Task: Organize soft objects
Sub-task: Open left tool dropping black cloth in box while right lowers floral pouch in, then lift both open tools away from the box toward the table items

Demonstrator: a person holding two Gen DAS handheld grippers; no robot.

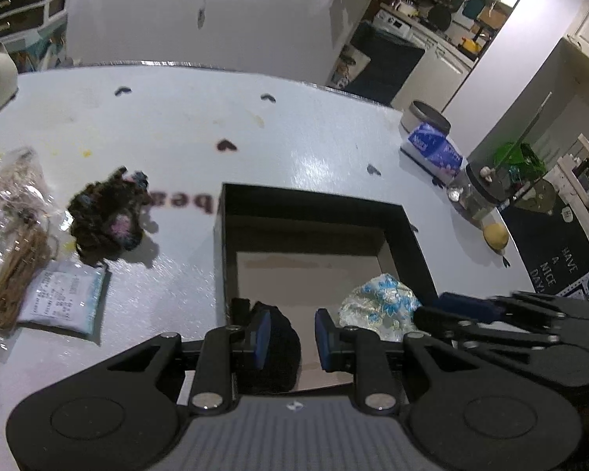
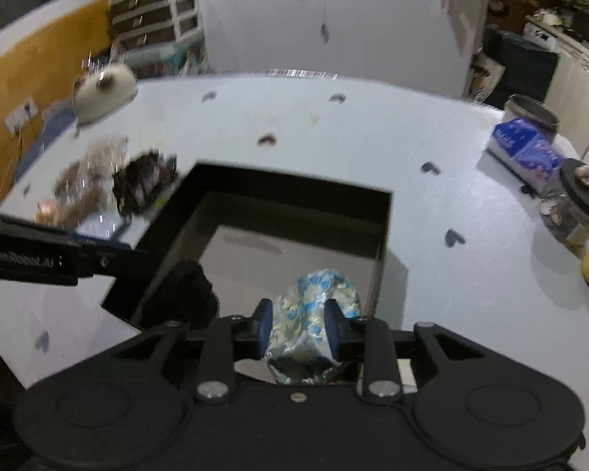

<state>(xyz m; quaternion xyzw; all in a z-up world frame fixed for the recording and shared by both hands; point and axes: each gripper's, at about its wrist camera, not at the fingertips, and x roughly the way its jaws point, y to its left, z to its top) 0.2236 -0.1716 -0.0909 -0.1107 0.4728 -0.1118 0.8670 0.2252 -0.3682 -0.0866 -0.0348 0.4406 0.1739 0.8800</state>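
A black open box (image 1: 318, 204) (image 2: 286, 184) sits on the white table. A black soft item (image 1: 275, 349) (image 2: 188, 294) lies in its near left corner. A blue-and-white floral pouch (image 1: 381, 306) (image 2: 314, 314) lies in its near right part. My left gripper (image 1: 292, 337) is open above the box's near edge, the black item beside its left finger. My right gripper (image 2: 299, 327) has its pads on both sides of the floral pouch; it shows at the right in the left wrist view (image 1: 491, 314). A dark multicoloured knitted item (image 1: 106, 212) (image 2: 143, 186) lies left of the box.
Left of the box lie a clear bag with brown cord (image 1: 15, 235) and a white sachet (image 1: 63, 294). A tissue pack (image 1: 432, 149) (image 2: 526, 153), a tin (image 1: 426, 115), a lidded jar (image 2: 573, 204) and a lemon (image 1: 495, 235) stand at the right edge. A white pot (image 2: 102, 90) is far left.
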